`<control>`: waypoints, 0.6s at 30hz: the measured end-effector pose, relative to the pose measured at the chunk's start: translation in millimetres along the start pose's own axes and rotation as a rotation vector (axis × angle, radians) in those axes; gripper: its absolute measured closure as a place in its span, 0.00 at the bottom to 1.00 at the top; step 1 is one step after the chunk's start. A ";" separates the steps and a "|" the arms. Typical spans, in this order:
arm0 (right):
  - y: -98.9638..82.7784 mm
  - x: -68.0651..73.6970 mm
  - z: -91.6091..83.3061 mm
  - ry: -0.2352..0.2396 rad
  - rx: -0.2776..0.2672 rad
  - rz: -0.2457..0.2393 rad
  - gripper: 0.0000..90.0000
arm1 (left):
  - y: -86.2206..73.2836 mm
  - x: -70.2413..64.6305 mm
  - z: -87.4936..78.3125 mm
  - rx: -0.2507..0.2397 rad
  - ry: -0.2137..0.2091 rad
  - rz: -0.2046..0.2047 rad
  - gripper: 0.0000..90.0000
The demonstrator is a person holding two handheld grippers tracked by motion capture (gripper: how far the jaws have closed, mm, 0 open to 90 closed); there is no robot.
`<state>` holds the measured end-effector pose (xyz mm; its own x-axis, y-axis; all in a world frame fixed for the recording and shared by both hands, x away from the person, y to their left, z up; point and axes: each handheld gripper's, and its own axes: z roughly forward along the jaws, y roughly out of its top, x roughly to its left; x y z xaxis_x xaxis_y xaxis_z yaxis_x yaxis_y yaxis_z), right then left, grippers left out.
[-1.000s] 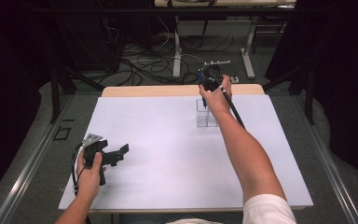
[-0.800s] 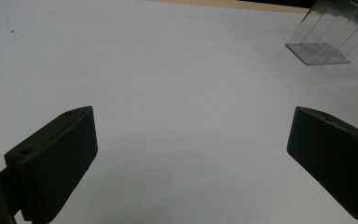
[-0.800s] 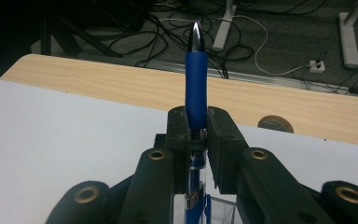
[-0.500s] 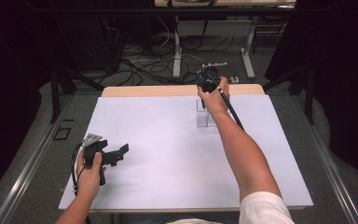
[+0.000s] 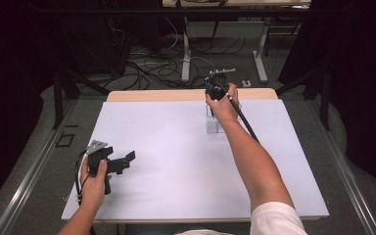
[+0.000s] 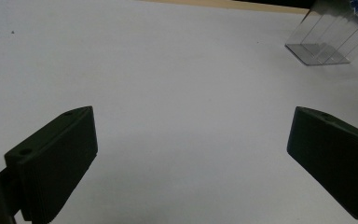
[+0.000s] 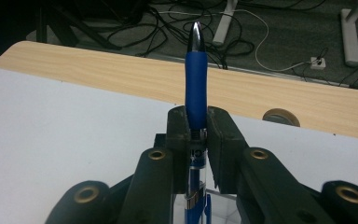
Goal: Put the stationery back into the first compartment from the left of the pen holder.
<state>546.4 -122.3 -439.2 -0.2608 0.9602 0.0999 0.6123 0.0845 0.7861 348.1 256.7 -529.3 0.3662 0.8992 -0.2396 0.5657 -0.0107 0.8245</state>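
A: Right gripper view, entry one. The right gripper (image 7: 196,122) is clamped on a blue pen (image 7: 196,88); both black jaws press against the barrel just below the rubber grip. The pen stands nearly upright, its silver tip pointing up and away from the camera, and its clear lower barrel runs down between the jaws.

B: Noted. Location of the pen on the table?

A: In the high view the right gripper (image 5: 217,90) sits at the far edge of the white table (image 5: 176,147), close to the bare wooden strip (image 5: 152,95). A clear plastic holder (image 5: 214,122) stands directly under the hand. Whether the pen's lower end touches the holder, I cannot tell.

B: And the left side?

A: The left gripper (image 5: 120,161) is held near the table's near left corner, well apart from the pen. In the left gripper view its jaws stand wide apart with nothing between them, just white tabletop. The clear plastic holder (image 6: 328,39) shows at upper right of that view.

B: Background?

A: Cables (image 5: 147,63) on the floor beyond the table.
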 end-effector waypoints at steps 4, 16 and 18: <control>-3.7 -0.7 0.4 0.005 -0.011 -0.011 0.89 | -0.2 -0.3 0.3 0.002 -0.001 0.001 0.02; -12.0 -4.2 -3.6 0.040 0.005 -0.005 0.74 | -0.5 -0.6 1.6 0.006 0.003 0.006 0.02; -12.0 -3.5 -6.7 0.045 -0.004 -0.011 0.66 | -0.4 -1.1 1.7 0.009 0.003 0.008 0.02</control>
<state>535.0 -128.5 -445.0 -0.3007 0.9463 0.1189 0.6061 0.0933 0.7899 348.7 255.0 -530.3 0.3689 0.9002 -0.2312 0.5690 -0.0221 0.8220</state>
